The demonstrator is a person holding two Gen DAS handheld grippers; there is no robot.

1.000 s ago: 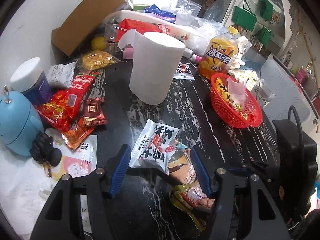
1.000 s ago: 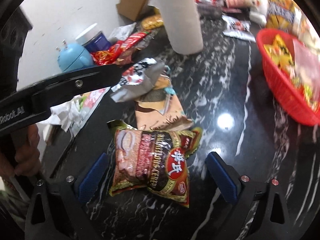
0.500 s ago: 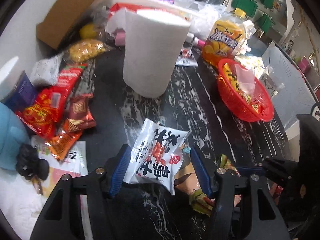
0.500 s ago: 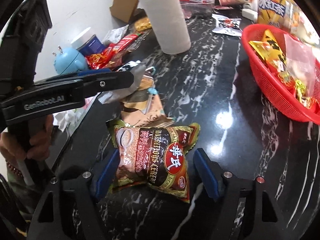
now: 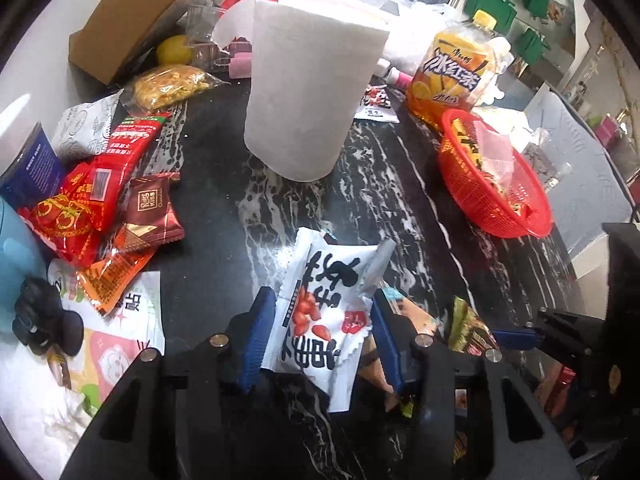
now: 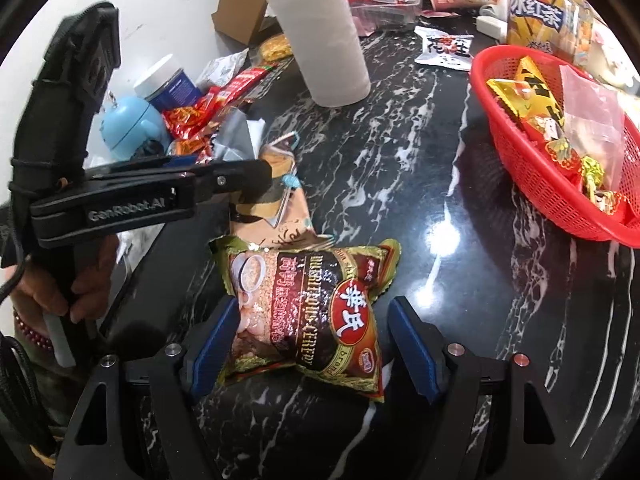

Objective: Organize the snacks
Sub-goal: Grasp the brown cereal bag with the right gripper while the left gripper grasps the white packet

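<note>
Between my left fingers [image 5: 320,344] sits a white peanut packet [image 5: 324,312], crumpled and lifted at its far end; the blue pads are closing on it and already press its two sides. Under and just right of it lies a tan sachet [image 6: 280,200] on the black marbled surface [image 5: 384,208].

My right fingers [image 6: 310,344] stand apart around a brown cereal packet [image 6: 308,304] that lies flat near the surface's front edge. The left pad touches its side; the right pad stands clear of it, so I have no grip. A hand [image 6: 76,276] with a bead bracelet holds the left tool, seen from the right wrist view.

Further on, along the left edge, a heap of red and orange snack packets [image 5: 88,208] rests beside a dark chocolate sachet [image 5: 152,212] and a light blue rounded object [image 6: 128,128]. Mid-surface stands an upright paper towel roll [image 5: 308,92]. Toward the right edge a red mesh basket [image 6: 520,148] holds yellow and clear wrappers. Behind it stands an iced tea bottle [image 5: 456,72], and a small white packet [image 6: 444,50] lies flat between roll and bottle. At the far left corner leans a cardboard box [image 5: 136,24].
</note>
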